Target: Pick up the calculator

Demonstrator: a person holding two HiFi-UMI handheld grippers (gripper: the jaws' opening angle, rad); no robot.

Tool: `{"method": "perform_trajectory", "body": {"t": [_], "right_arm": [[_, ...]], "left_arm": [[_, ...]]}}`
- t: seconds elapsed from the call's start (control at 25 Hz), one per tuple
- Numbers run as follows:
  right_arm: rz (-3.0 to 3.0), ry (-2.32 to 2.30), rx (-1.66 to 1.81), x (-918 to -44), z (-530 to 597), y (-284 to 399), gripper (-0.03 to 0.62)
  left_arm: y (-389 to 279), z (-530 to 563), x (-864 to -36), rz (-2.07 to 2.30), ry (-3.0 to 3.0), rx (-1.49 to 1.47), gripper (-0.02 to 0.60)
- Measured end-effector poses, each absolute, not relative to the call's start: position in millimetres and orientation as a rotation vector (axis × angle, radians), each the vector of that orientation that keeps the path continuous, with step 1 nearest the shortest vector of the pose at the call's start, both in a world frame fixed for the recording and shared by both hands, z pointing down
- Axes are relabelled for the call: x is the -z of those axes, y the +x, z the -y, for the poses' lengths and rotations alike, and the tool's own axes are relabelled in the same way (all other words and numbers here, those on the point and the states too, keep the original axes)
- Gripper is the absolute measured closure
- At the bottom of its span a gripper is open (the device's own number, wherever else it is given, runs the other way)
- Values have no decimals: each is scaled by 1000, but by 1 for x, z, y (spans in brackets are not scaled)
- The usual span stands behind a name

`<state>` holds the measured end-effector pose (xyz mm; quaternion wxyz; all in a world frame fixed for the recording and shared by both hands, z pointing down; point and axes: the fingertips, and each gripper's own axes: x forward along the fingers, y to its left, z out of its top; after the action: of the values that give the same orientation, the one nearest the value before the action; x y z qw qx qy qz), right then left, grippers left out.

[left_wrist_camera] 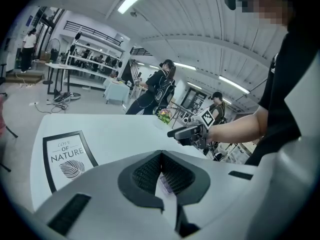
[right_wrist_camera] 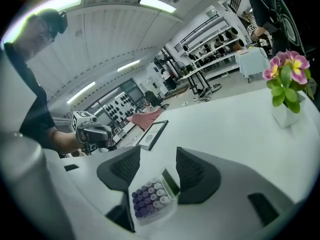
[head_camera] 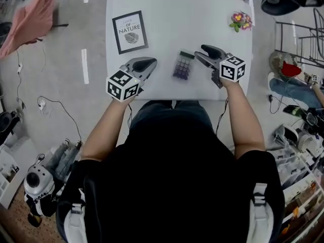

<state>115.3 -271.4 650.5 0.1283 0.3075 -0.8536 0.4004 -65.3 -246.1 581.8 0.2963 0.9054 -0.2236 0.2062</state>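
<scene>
**Right tongs open over the calculator, left tongs closed beside it**

The right tongs (right_wrist_camera: 157, 165) stand with jaws apart. The calculator (right_wrist_camera: 151, 199) shows in the gap between the two dark pads and just beneath them, touching neither. It lies flat on the white tabletop (head_camera: 202, 14), purple keys up, with its display at the end away from the person.

In the head view the calculator (head_camera: 183, 66) sits between the two tongs – just beside the right tongs (head_camera: 199, 51), a little further from the left tongs (head_camera: 148, 63).

The left tongs (left_wrist_camera: 161, 156) are closed, pads meeting at the tips and gripping nothing.

Beyond the left tongs a framed print (head_camera: 130, 32) lies flat – well beyond the right tongs stands a small flower pot (head_camera: 240, 20).
</scene>
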Motion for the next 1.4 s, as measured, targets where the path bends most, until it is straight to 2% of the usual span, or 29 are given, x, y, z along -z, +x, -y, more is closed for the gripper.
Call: {"method": "perform_trajectory", "body": {"t": [1.4], "right_arm": [[2262, 340, -1208, -751, 267, 78, 368]], "left_arm": [[-49, 174, -722, 665, 2175, -643, 563]]}}
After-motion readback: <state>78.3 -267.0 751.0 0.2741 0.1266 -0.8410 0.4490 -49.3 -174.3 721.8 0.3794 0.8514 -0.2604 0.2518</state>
